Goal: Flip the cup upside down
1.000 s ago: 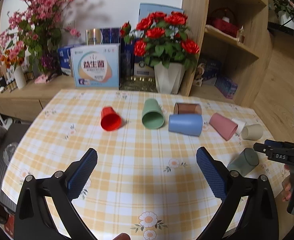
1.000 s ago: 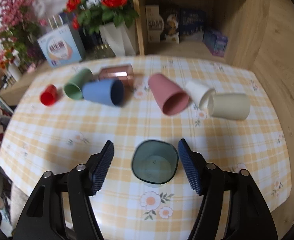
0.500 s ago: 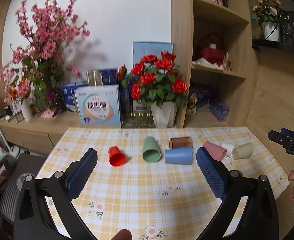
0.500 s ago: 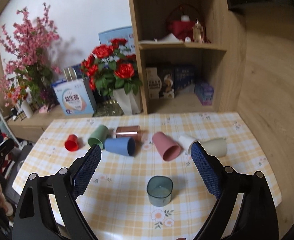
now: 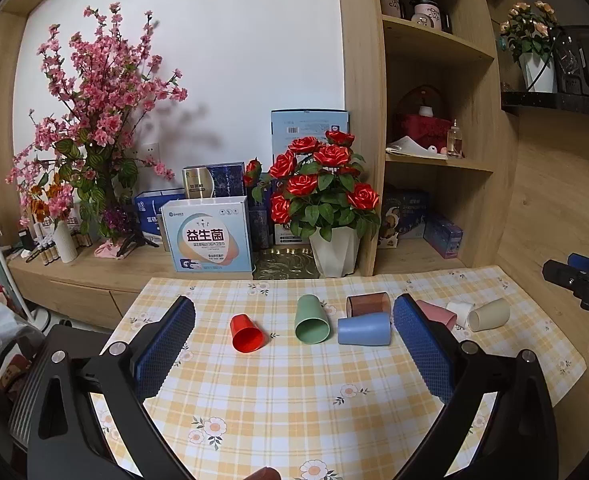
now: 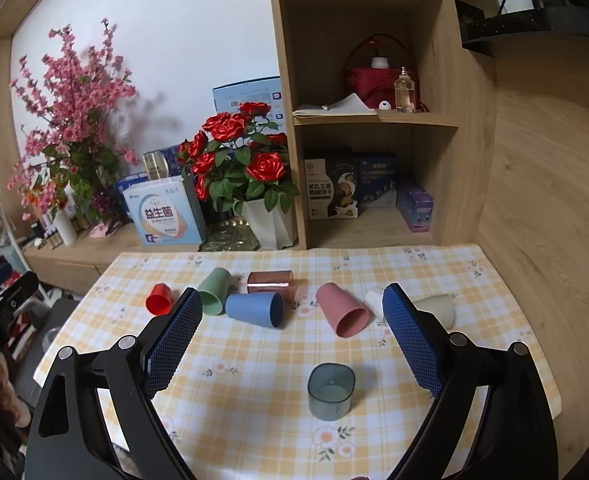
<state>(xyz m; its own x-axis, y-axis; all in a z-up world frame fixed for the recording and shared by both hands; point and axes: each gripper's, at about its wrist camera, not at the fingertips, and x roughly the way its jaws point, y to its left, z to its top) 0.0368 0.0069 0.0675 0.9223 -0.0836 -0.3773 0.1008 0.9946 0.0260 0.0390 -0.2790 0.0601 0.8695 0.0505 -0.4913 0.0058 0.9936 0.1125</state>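
A dark teal cup (image 6: 330, 391) stands on the checked tablecloth (image 6: 254, 360) near its front edge, between and beyond my right gripper's (image 6: 292, 344) open, empty fingers. Further back lie several cups on their sides: red (image 6: 159, 299), green (image 6: 213, 290), blue (image 6: 256, 309), brown (image 6: 271, 282), pink (image 6: 342, 315), white (image 6: 374, 298) and cream (image 6: 436, 309). My left gripper (image 5: 294, 356) is open and empty, held high above the table; the red (image 5: 246, 333), green (image 5: 311, 319) and blue (image 5: 364, 329) cups lie beyond it. The teal cup is hidden in the left wrist view.
A white pot of red roses (image 5: 326, 204), boxes (image 5: 208, 236) and a pink blossom vase (image 5: 90, 128) stand on the low cabinet behind the table. A wooden shelf unit (image 6: 374, 120) rises at the back right. The right gripper's body (image 5: 582, 280) shows at the left view's right edge.
Both grippers have risen and pulled back from the table. The right gripper's jaws opened wider, and the teal cup that lay on its side now stands clear of them.
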